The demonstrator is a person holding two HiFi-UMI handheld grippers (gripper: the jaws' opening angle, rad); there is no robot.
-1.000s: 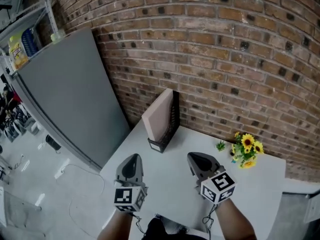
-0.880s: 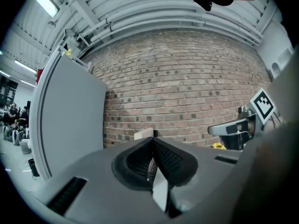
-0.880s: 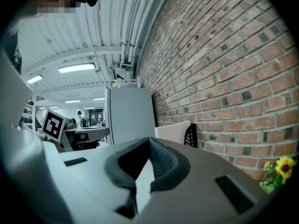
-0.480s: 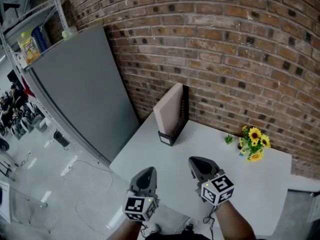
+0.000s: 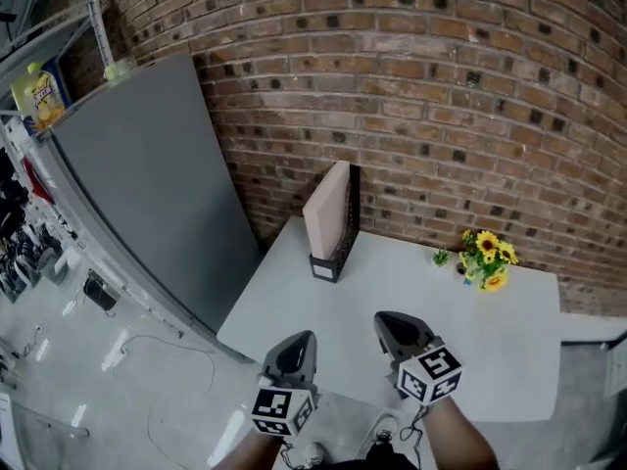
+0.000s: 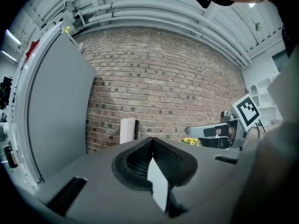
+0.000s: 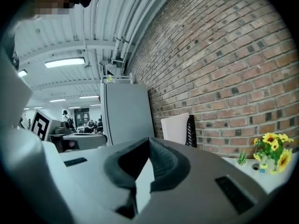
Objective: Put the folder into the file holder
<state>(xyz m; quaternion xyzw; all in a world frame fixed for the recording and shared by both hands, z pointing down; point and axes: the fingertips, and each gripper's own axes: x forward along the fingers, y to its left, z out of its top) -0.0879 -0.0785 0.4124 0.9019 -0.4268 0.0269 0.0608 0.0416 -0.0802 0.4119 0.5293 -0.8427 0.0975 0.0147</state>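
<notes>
A: Grippers?
B: Left gripper and right gripper both have jaws together with nothing between, over the near edge of the bench.
A: Folder?
B: Folder stands in the black file holder, bench's far left corner, by the brick wall.

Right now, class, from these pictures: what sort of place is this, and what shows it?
Probably an office or workroom: a white table by a brick wall carries a black file holder with a folder in it and small sunflowers, beside a tall grey panel.
</notes>
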